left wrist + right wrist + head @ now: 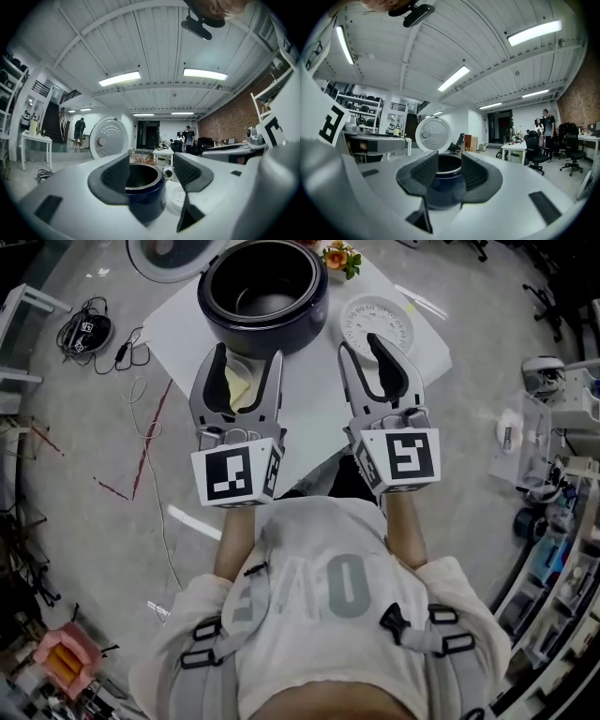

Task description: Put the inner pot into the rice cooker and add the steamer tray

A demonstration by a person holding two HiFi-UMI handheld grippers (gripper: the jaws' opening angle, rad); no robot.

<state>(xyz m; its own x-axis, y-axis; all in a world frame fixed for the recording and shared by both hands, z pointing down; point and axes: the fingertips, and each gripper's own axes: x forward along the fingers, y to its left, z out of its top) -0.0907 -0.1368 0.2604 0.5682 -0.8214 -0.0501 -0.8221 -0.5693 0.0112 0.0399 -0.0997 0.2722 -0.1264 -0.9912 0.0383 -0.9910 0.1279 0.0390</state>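
Flowers (339, 256) beside rice cooker (262, 292); steamer tray (375, 320) right.

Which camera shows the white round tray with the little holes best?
The head view: it looks straight down on the steamer tray, lying right of the rice cooker, holes and all. The left gripper view catches only a low sliver of the tray beside the cooker. The right gripper view doesn't show it.

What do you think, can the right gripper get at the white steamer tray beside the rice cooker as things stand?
Probably yes: the right gripper is open and empty, the steamer tray lies uncovered just past its tips, and the rice cooker stands off to the side.
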